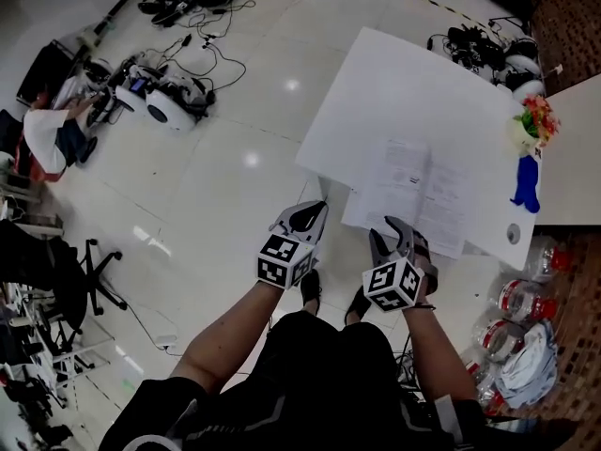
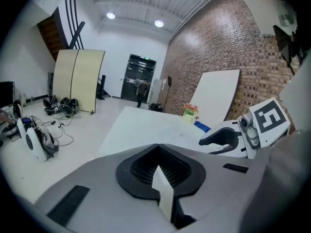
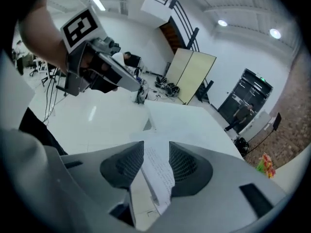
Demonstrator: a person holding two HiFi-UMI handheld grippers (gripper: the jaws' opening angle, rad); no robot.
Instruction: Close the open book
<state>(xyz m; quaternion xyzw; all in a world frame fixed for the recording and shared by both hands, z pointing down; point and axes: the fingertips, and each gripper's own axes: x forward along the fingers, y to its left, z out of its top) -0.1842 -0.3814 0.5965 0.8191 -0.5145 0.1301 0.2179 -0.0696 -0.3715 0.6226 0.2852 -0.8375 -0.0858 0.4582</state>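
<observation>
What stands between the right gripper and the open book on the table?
Nothing visible. The right gripper is at the near edge of the open book, and its pages show between the open jaws.

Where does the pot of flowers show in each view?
Head view: pot of flowers at the right edge, on the white table's right side.
Left gripper view: just right of centre, on the table's far right edge.
Right gripper view: lower right edge, past the table.
Shared landmark: the white table.
</observation>
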